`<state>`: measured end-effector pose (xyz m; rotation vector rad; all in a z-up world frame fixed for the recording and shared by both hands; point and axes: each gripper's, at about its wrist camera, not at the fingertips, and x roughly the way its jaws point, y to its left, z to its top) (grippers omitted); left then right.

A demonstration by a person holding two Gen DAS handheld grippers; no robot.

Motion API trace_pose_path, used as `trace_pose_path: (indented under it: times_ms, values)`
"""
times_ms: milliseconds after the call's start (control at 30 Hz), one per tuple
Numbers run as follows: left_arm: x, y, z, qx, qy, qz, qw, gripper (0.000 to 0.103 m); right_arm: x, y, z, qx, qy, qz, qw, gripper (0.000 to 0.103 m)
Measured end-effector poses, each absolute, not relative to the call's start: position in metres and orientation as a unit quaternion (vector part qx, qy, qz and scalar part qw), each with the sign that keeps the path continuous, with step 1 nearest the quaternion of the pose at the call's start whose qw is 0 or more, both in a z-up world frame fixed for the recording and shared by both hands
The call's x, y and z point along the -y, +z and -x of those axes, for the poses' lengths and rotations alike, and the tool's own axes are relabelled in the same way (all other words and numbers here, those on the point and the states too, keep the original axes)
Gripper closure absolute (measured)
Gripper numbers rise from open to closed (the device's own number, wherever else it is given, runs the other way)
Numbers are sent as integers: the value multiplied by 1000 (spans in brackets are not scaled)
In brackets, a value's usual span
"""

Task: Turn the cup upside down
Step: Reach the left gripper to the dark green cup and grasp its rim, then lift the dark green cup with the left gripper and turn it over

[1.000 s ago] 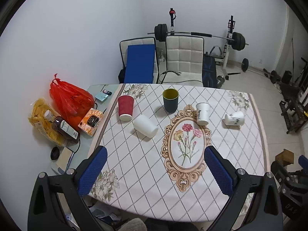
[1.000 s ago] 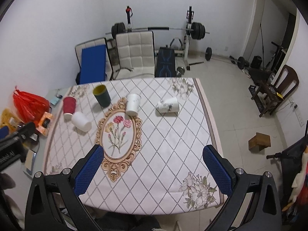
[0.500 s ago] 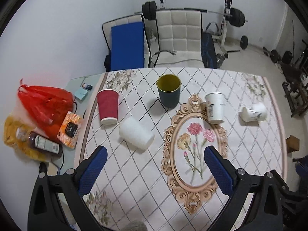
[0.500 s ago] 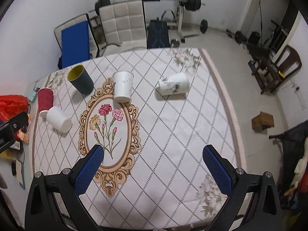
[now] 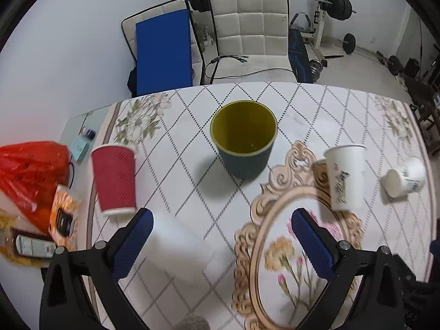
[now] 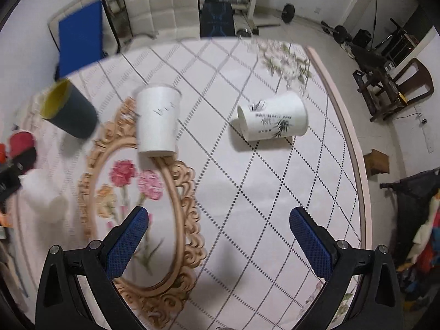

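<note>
A dark green cup with a yellow inside [image 5: 243,140] stands upright, mouth up, ahead of my open, empty left gripper [image 5: 221,227]; it also shows in the right wrist view [image 6: 68,110]. A red ribbed cup [image 5: 114,178] stands upside down at left. A plain white cup [image 5: 178,240] lies on its side between the left gripper's fingers and below them. A white printed cup [image 6: 156,121] stands upright. Another white cup with a bamboo print [image 6: 272,119] lies on its side. My right gripper [image 6: 218,228] is open and empty above the table.
The table [image 6: 247,192] has a diamond-pattern cloth with an oval flower frame [image 6: 137,206]. A red bag [image 5: 27,170] and snack packets lie off the left edge. Chairs [image 5: 247,33] and a weight bench stand behind the table. A floor drop lies right of the table edge [image 6: 343,126].
Both grippers have moved forward and down toward the table. The cups have grown larger in both views. No cup has moved.
</note>
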<state>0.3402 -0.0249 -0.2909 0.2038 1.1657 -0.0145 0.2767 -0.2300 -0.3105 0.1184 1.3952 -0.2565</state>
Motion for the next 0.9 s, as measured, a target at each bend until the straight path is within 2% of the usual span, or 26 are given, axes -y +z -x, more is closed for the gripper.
trace_pose_path:
  times_ms: [300,733,833,900]
  values:
    - [32,-323,-385,-514,25,-112,850,0,240,-362,-294,-684,-134,-10,717,0]
    - [39,-341,-415,-492,25,-97,865,1,240,-375,-309,-694,-132,-7,708,0]
    - [39,-342,-420,-491,17,-86,867,9,240,-375,-313,-693,-133,-8,708,0]
    - [40,-342,-421,-488,4,-78,869,26,240,-374,-316,-691,-134,-7,710,0]
